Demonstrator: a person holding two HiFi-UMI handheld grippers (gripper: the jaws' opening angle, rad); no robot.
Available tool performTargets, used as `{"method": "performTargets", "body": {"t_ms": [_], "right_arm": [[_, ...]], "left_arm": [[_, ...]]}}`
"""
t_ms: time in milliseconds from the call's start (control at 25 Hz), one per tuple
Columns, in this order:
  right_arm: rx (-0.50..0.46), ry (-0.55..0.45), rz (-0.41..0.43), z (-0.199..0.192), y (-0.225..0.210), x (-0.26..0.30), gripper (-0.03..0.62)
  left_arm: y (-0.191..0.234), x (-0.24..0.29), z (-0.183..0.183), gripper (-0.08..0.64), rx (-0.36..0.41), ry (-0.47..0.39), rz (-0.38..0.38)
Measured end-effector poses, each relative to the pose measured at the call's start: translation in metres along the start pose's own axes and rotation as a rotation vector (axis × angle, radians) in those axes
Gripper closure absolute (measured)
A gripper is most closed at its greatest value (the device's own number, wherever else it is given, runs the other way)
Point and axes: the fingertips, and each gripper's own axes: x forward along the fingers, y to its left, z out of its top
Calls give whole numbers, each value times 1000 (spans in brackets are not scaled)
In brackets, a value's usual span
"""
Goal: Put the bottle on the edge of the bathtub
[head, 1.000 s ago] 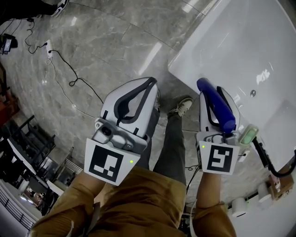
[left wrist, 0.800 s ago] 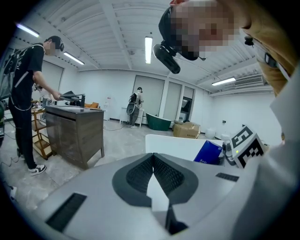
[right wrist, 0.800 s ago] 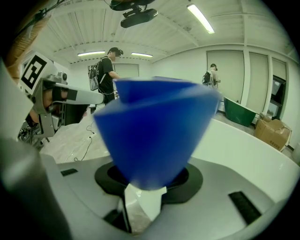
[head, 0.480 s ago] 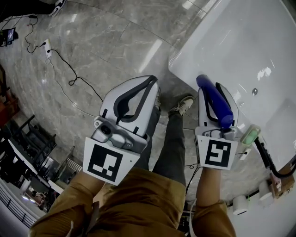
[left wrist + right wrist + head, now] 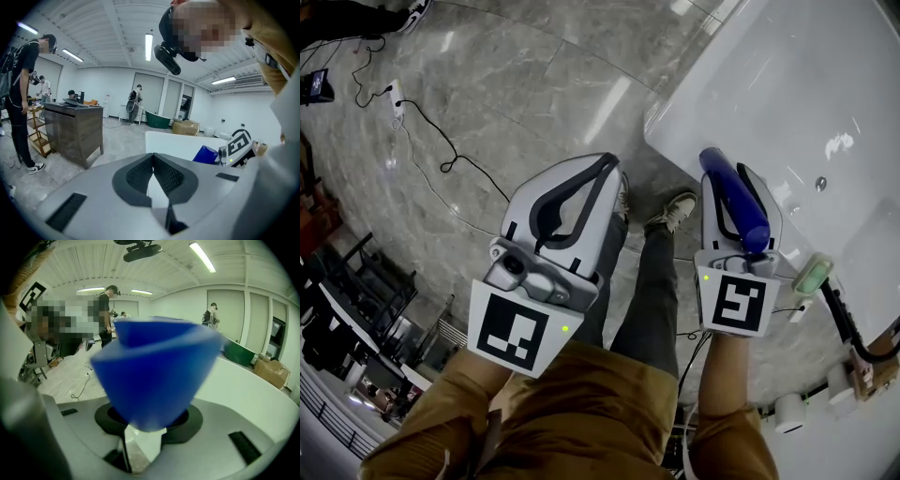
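We tilt our right gripper (image 5: 729, 178) down toward the bathtub (image 5: 825, 75) rim, jaws clamping the blue bottle (image 5: 741, 211); our left gripper (image 5: 607, 164) slopes down, jaws together, empty.

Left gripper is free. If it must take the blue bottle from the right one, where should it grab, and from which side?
Probably the far end of the bottle, which juts past the right gripper's jaws toward the tub. Come from the left gripper's side, across the bottle's length: the right jaws clamp its near part. The left jaws, now together, must open first.
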Motion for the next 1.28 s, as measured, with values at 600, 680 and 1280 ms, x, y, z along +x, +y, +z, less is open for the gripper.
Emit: {"method": "performTargets", "body": {"t_ms": [600,680,1280], "right_arm": [[-46,32,16,-15,10,15,426],[-48,29,11,-14,9,15,426],[-116,46,4,-14,16,28,425]], "left_arm": [[11,-1,-8,552,-9,10,14],[11,-1,-8,552,-9,11,13],[15,1,-11,552,-19,16,11]]}}
